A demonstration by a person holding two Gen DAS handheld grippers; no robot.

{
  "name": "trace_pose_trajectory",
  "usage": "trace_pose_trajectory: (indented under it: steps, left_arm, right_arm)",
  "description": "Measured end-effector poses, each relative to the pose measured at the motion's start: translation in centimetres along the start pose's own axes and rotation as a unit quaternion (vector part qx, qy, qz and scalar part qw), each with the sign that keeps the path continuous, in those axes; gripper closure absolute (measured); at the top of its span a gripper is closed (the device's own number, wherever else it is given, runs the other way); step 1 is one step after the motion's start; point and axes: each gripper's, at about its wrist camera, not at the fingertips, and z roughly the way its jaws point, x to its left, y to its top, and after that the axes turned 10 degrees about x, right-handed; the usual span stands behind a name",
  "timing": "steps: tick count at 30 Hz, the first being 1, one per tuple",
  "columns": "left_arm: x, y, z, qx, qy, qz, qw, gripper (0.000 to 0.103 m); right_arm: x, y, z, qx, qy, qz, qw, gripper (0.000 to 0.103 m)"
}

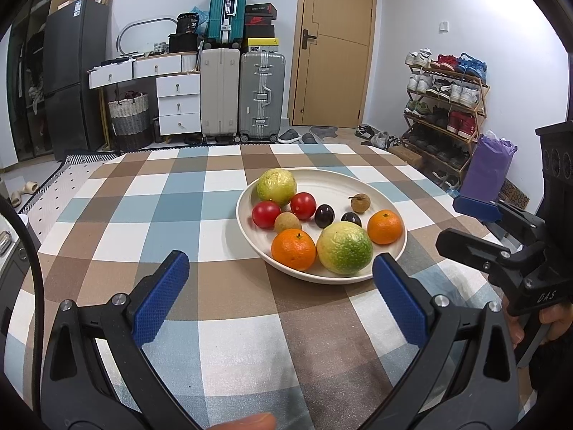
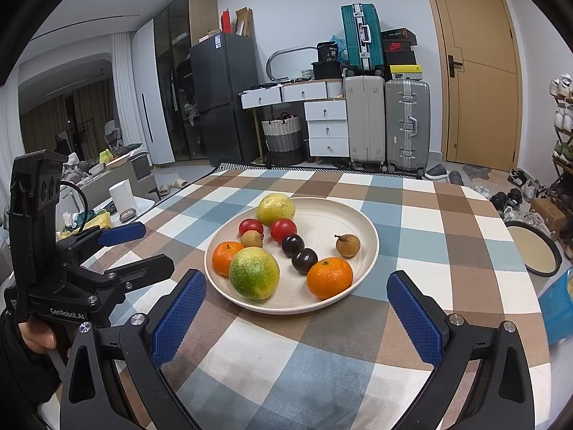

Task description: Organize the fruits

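Observation:
A cream plate [image 1: 358, 182] [image 2: 343, 211] on the checked tablecloth holds two yellow-green citrus fruits [image 1: 344, 248] [image 2: 254, 273], two oranges [image 1: 293, 249] [image 2: 330, 277], two red tomatoes [image 1: 303, 205] [image 2: 283, 229], two dark plums [image 1: 324, 215] [image 2: 304, 260] and two brown longans [image 1: 360, 203] [image 2: 347, 245]. My left gripper [image 1: 281, 279] is open and empty, just before the plate's near rim. My right gripper [image 2: 296, 295] is open and empty, its fingers either side of the plate's near edge. Each gripper shows in the other's view, the right [image 1: 476, 225] and the left [image 2: 136, 247].
The checked tablecloth [image 1: 150, 215] covers the table. A dark-rimmed round tray [image 2: 533, 249] and something blue [image 2: 558, 304] lie at the table's right edge. A purple bag [image 1: 489, 168] and shoe rack [image 1: 444, 107] stand to the right; suitcases [image 1: 243, 96] and drawers stand behind.

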Motion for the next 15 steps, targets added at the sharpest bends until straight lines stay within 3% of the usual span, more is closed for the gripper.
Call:
trace_pose_trajectory:
  steps: [15]
  left_arm:
    - [-0.04,0.30,-0.32,-0.007,-0.004,0.008,0.9999,0.001]
  right_arm:
    - [0.01,0.01,0.00,0.000,0.000,-0.001,1.000,0.000]
